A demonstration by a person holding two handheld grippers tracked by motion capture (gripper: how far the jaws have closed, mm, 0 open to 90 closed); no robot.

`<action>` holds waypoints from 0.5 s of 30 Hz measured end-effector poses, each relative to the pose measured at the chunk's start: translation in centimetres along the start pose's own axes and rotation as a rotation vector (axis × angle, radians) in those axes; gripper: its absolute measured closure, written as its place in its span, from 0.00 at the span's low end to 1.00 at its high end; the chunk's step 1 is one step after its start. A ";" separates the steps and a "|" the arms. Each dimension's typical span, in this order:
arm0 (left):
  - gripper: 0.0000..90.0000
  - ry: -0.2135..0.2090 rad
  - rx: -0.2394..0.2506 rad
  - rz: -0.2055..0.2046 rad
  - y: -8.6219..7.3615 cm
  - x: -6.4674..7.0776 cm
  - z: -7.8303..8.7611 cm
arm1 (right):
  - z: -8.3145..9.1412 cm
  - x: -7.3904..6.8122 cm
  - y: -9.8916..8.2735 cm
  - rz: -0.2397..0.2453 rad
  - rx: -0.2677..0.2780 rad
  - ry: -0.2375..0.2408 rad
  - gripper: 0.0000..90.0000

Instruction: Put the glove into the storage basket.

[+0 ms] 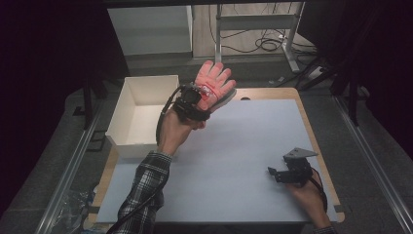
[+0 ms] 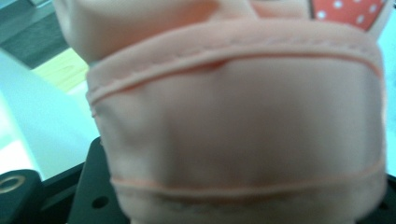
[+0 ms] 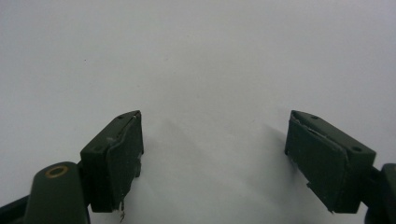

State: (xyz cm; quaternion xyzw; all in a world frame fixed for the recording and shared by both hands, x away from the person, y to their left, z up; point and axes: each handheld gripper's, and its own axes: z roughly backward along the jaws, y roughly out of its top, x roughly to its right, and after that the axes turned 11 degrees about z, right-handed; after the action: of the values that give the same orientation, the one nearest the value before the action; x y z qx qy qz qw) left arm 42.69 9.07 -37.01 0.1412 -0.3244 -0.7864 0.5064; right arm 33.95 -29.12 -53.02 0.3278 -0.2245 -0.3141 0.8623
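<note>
- Left gripper view: the left gripper (image 1: 196, 100) is clamped on a peach-pink glove (image 2: 238, 126), whose hemmed cuff fills the space between the jaws (the pads themselves are hidden under cloth).
- High view: the glove (image 1: 213, 83) is held up off the table (image 1: 234, 146), fingers spread upward, just right of the white box (image 1: 141, 114) at the far left edge.
- The right gripper (image 3: 212, 154) rests low over the bare table surface, its jaws wide apart with nothing between them.
- Handling, as I judge it: light, soft and limp; it will flop and fold, so the stitched cuff gives the firmest hold.
- Writing: none legible; a red white-dotted patch (image 2: 348, 10) shows, perhaps a grip print.
</note>
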 end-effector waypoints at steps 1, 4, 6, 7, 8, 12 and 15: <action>0.50 0.012 0.001 0.005 0.0 -0.3 0.2 | 0.0 0.0 0.0 0.000 0.000 0.000 0.22; 0.50 0.031 0.008 0.026 0.1 -1.3 0.8 | 0.0 0.0 0.0 0.000 0.000 0.000 0.22; 0.50 0.032 0.014 0.047 0.1 -2.0 1.2 | 0.0 0.0 0.0 0.000 0.000 0.000 0.22; 0.50 0.039 0.016 0.054 0.0 -2.3 1.4 | 0.0 0.0 0.0 0.000 0.000 0.000 0.22; 0.49 0.045 0.018 0.062 0.0 -2.7 1.7 | 0.0 0.0 0.0 0.000 0.000 0.000 0.22; 0.49 0.068 0.027 0.095 -0.2 -4.1 2.5 | 0.0 0.0 0.0 0.002 0.001 0.000 0.22; 0.49 0.083 0.040 0.115 -0.5 -5.3 3.0 | 0.0 0.0 0.0 0.001 0.001 0.000 0.22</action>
State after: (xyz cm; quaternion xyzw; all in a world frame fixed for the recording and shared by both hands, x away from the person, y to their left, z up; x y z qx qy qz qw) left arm 43.03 14.98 -35.65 0.1651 -0.3263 -0.7427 0.5609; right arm 33.95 -29.12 -53.02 0.3283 -0.2250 -0.3136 0.8621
